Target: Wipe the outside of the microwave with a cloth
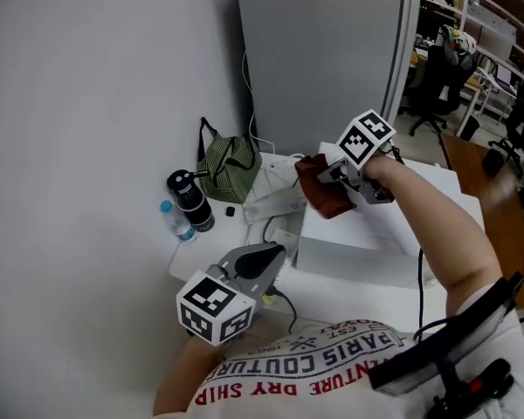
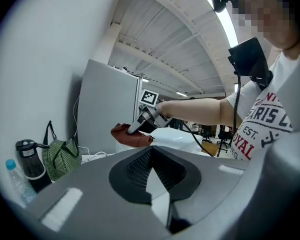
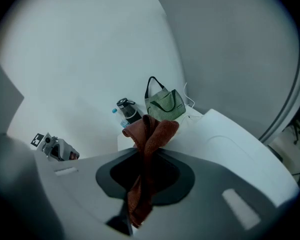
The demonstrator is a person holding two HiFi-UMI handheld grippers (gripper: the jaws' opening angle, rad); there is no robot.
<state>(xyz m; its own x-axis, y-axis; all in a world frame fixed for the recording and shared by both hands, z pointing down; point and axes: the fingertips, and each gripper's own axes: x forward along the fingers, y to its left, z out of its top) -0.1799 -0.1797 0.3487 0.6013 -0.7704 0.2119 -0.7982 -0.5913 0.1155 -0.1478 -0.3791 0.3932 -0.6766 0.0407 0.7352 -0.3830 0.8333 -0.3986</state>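
Note:
The white microwave [image 1: 367, 234] stands on a white table [image 1: 332, 291] against the wall. My right gripper [image 1: 336, 175] is shut on a reddish-brown cloth [image 1: 321, 188] and holds it at the microwave's upper left corner. In the right gripper view the cloth [image 3: 151, 134] bunches up between the jaws, above the microwave's white top [image 3: 230, 139]. My left gripper [image 1: 266, 256] hovers low by the microwave's front left, jaws shut with nothing in them. From the left gripper view, the cloth [image 2: 127, 134] and right gripper [image 2: 140, 124] show over the microwave [image 2: 175, 136].
A green striped bag [image 1: 229, 166], a black flask [image 1: 190, 201] and a blue-capped water bottle [image 1: 176, 221] stand at the table's far left. White cables and a power strip [image 1: 275, 199] lie behind the microwave. A grey partition [image 1: 323, 51] rises behind; office chairs [image 1: 437, 85] stand beyond.

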